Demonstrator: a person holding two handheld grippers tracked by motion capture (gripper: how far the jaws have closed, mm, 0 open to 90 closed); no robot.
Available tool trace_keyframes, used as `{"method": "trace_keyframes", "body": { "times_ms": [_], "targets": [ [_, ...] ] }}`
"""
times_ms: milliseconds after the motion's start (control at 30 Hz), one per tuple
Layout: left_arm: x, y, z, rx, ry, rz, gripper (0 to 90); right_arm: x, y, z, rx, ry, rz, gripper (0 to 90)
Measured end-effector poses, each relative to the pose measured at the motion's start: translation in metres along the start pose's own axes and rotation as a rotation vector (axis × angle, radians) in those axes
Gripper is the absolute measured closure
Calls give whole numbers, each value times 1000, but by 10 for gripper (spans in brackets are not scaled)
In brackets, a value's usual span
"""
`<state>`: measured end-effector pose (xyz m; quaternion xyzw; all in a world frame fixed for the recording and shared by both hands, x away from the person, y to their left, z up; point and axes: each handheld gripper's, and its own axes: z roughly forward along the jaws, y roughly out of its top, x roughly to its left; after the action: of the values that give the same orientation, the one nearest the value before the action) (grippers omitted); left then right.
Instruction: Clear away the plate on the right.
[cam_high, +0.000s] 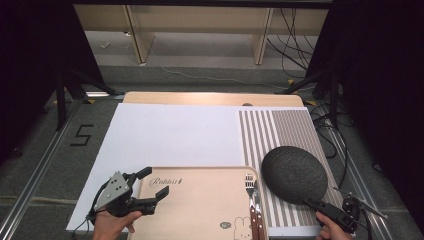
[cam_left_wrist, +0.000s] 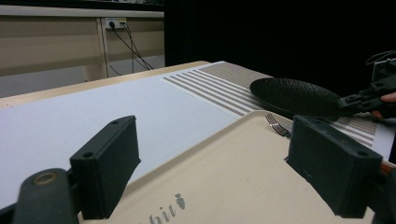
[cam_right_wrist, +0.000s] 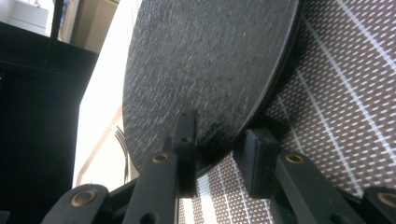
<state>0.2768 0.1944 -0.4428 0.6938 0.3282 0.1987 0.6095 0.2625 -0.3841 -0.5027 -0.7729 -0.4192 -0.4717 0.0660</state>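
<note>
Gripped at its near edge, the black plate (cam_high: 294, 173) sits between the jaws of the right gripper (cam_high: 314, 204): in the right gripper view one jaw lies on the plate's rough top face and the other reaches under the rim, so the gripper is pinching the plate. In the left gripper view the plate's near edge stands a little off the striped mat (cam_high: 280, 131), while its far side looks close to the mat; whether it still touches there cannot be told. The person's right hand (cam_high: 330, 232) holds that gripper at the bottom right of the high view.

Largest on the table is the white sheet (cam_high: 170, 134), which covers the left and middle of the wooden tabletop (cam_high: 200, 98). The striped mat lies along its right side and bears the plate. Next in size, the beige tray (cam_high: 200, 200) with a rabbit drawing and lettering rests at the near edge, just left of the plate.

Over the tray's left corner hangs the left gripper (cam_high: 152, 187), held in the left hand (cam_high: 112, 225), its jaws spread wide with nothing between them.

Smallest, a fork (cam_high: 249, 182) with a wooden handle lies along the tray's right rim, beside a second piece of cutlery (cam_high: 257, 210) of the same kind.
</note>
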Motion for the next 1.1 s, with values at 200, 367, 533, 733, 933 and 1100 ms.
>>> {"method": "trace_keyframes", "body": {
  "times_ms": [200,367,533,733,933,1100],
  "targets": [
    [0,0,0,-3,-3,0,158,-2,0,1,-11,4,-34,708],
    [0,0,0,-8,-7,-2,158,-2,0,1,-12,10,2,719],
    [0,0,0,-8,-8,-3,159,-2,0,0,-7,14,10,725],
    [0,1,0,-1,-1,-1,158,-3,1,0,-11,22,46,749],
    [0,1,-1,-2,-1,0,159,-4,2,-1,-64,58,68,799],
    [0,1,0,-1,-1,-1,158,-1,2,-3,-78,75,107,833]
  ]
}}
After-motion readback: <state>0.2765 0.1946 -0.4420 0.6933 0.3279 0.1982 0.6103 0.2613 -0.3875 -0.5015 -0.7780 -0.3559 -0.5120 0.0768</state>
